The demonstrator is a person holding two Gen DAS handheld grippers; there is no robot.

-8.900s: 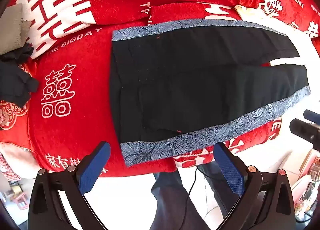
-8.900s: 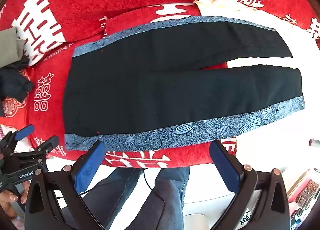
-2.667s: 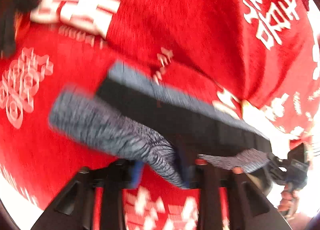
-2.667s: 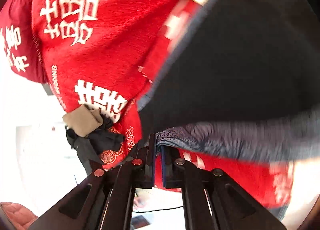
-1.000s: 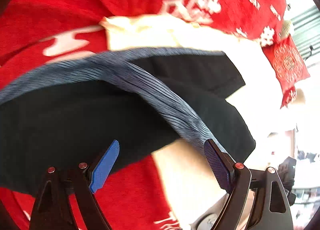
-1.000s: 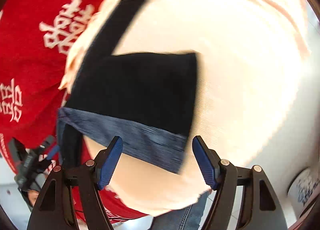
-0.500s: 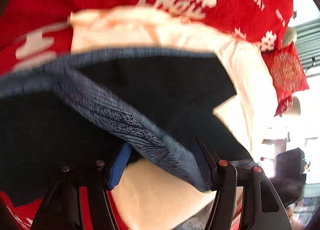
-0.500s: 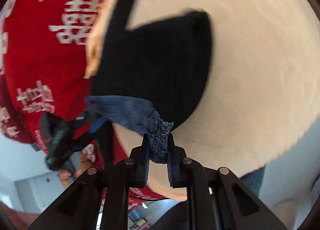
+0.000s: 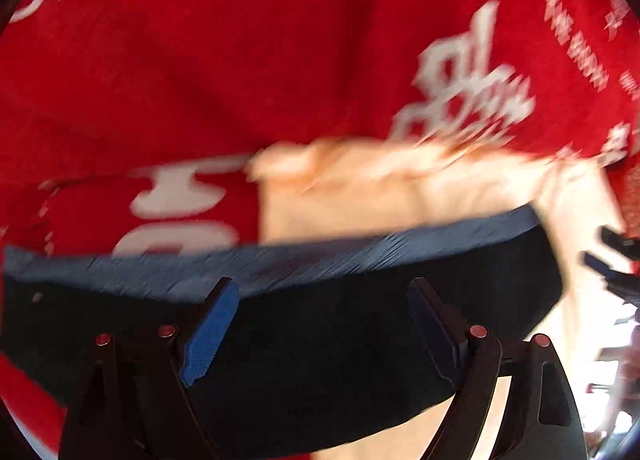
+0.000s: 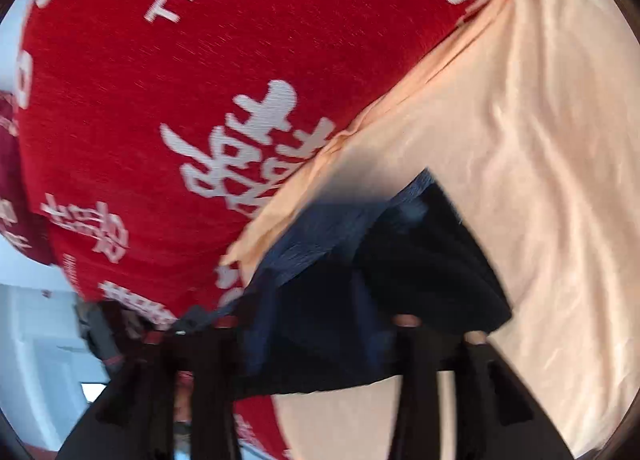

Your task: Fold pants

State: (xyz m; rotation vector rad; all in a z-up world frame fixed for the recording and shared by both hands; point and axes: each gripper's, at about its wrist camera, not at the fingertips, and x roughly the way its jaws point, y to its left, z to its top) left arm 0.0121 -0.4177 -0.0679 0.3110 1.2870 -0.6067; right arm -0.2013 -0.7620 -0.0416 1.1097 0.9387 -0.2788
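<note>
The black pants (image 9: 320,360) with a blue-grey patterned side stripe (image 9: 280,264) lie folded lengthwise on the red blanket and cream sheet. My left gripper (image 9: 320,320) is open just above the black cloth, its blue pads (image 9: 208,336) apart and empty. In the right wrist view the pants' leg end (image 10: 420,260) bunches over my right gripper (image 10: 316,340). Its fingers stand apart under blurred cloth; whether they pinch any cloth is unclear.
A red blanket with white characters (image 9: 240,60) covers the far side in both views (image 10: 180,100). A cream sheet (image 10: 540,180) lies on the right, also in the left wrist view (image 9: 380,196). The other gripper (image 9: 612,260) shows at the right edge.
My left gripper has opened wider and let the striped edge drop flat onto the far leg. My right gripper, shut on the hem half a second ago, now has its fingers apart.
</note>
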